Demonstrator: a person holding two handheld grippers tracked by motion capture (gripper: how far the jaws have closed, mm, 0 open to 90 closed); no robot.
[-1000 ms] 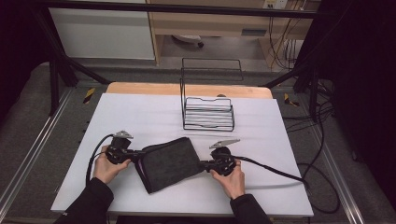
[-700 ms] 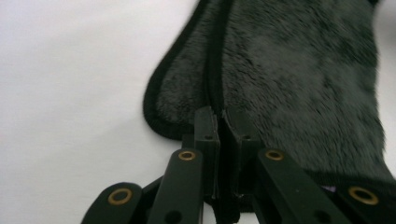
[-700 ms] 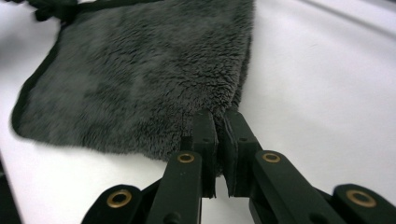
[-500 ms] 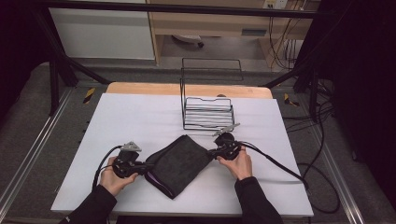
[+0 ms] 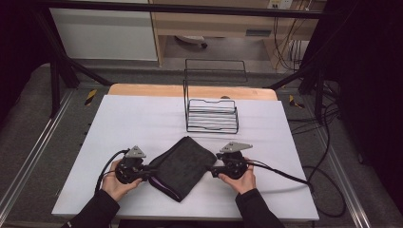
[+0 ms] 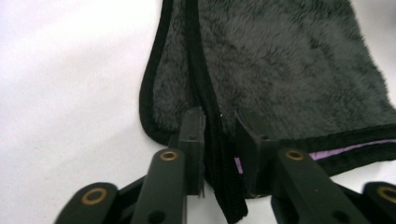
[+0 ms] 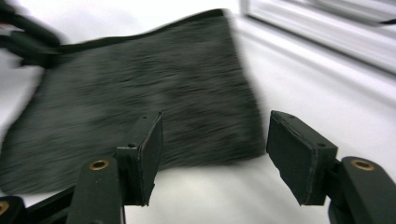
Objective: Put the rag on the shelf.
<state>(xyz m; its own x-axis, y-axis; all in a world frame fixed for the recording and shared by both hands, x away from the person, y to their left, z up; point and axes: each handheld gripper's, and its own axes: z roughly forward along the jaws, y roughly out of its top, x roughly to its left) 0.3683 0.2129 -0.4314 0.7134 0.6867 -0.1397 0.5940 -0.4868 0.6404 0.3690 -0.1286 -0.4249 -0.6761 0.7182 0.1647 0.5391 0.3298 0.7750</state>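
Observation:
A folded dark grey fleecy cloth (image 5: 183, 164) with a black hem and a purple inner edge lies flat and askew on the white table (image 5: 142, 118). At its left corner, my left gripper (image 5: 148, 174) has its jaws close together with the black hem (image 6: 219, 154) running between them. In the left gripper view, the gripper (image 6: 219, 142) pinches that hem and the cloth (image 6: 289, 70) spreads away ahead. My right gripper (image 5: 214, 170) sits at the cloth's right corner. In its own view, the right gripper (image 7: 215, 140) is open, with the cloth (image 7: 140, 93) edge just beyond its fingertips.
A black wire rack (image 5: 211, 114) stands on the table behind the cloth, near the far edge. A black cable (image 5: 285, 173) trails right from the right gripper. Dark frame bars and a floor with cables surround the table.
The cloth has swung round and settled flat. My right gripper went toward the rack, then came back nearer and now stands open off the cloth. My left hand has shifted nearer.

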